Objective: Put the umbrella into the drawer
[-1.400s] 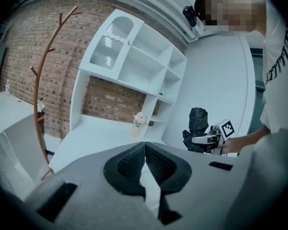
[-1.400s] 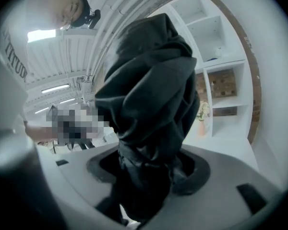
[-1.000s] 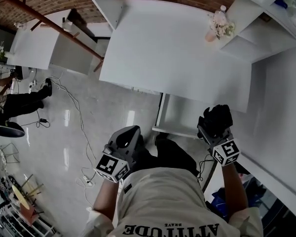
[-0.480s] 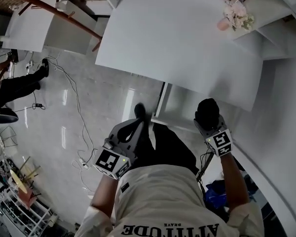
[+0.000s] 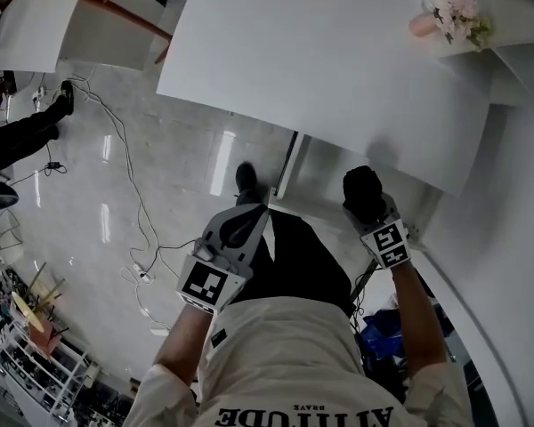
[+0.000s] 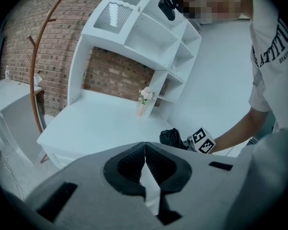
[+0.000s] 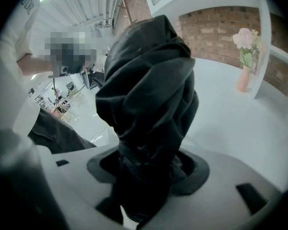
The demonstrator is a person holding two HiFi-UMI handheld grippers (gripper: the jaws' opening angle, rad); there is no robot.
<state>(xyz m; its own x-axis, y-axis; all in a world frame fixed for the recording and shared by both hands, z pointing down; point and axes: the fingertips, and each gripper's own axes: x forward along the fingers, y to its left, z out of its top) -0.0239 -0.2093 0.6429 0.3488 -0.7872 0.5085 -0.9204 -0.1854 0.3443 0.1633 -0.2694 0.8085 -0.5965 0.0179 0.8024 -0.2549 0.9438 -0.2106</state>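
A folded black umbrella (image 7: 146, 109) stands bunched between the jaws of my right gripper (image 7: 149, 176), which is shut on it. In the head view the umbrella (image 5: 363, 191) is just below the front edge of the white desk (image 5: 338, 52), with my right gripper (image 5: 371, 212) behind it. The umbrella (image 6: 173, 138) also shows in the left gripper view, to the right. My left gripper (image 5: 242, 228) hangs over the floor left of it, jaws shut with nothing between them (image 6: 145, 161). A drawer front is not clearly visible.
A small vase of pink flowers (image 5: 449, 12) stands at the desk's far right beside white shelving (image 6: 153, 37). A wooden coat rack (image 6: 38, 66) rises at the left. Cables (image 5: 125, 176) trail over the glossy floor. The person's dark trousers and shoe (image 5: 246, 178) are below.
The view has shifted toward the desk. Both grippers have moved up toward its front edge, the right one carrying the umbrella. The left gripper stays shut.
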